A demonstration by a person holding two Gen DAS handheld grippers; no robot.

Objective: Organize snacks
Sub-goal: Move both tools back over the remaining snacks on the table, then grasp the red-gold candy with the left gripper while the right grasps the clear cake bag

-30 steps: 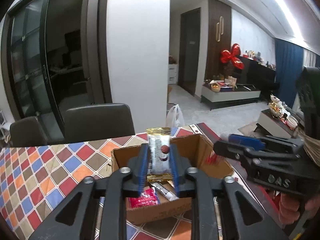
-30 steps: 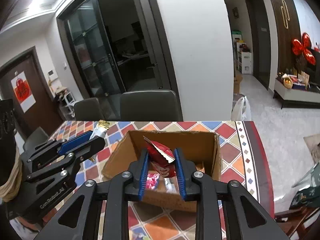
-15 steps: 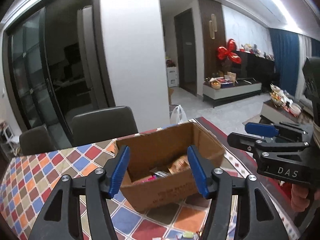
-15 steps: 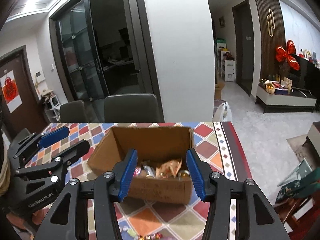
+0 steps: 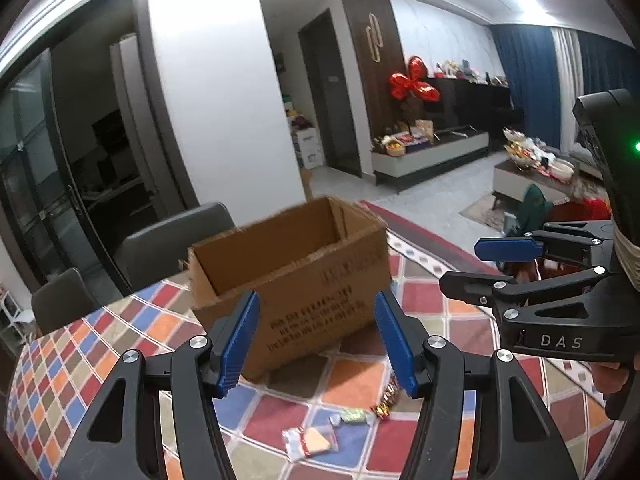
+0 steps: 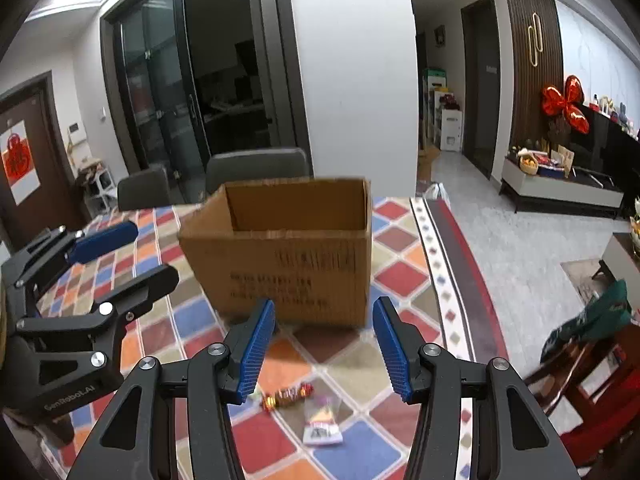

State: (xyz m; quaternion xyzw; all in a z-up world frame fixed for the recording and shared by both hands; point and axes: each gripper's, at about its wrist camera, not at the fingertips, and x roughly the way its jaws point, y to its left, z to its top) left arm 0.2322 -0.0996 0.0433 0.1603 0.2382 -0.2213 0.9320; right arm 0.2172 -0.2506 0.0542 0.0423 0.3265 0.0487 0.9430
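Cardboard box (image 6: 280,256) sits at 12 o'clock; loose snacks (image 6: 288,394) lie on the tabletop (image 6: 400,276) at 6. We read right gripper (image 6: 324,344) nearer the twist-wrapped candy (image 5: 386,400), left gripper (image 5: 316,342) nearer the clear packet (image 5: 310,442); both jaws open, empty.

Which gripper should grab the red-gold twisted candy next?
Right, probably. The red-gold twisted candy lies just below the open right gripper; for the left gripper it sits off to the right.
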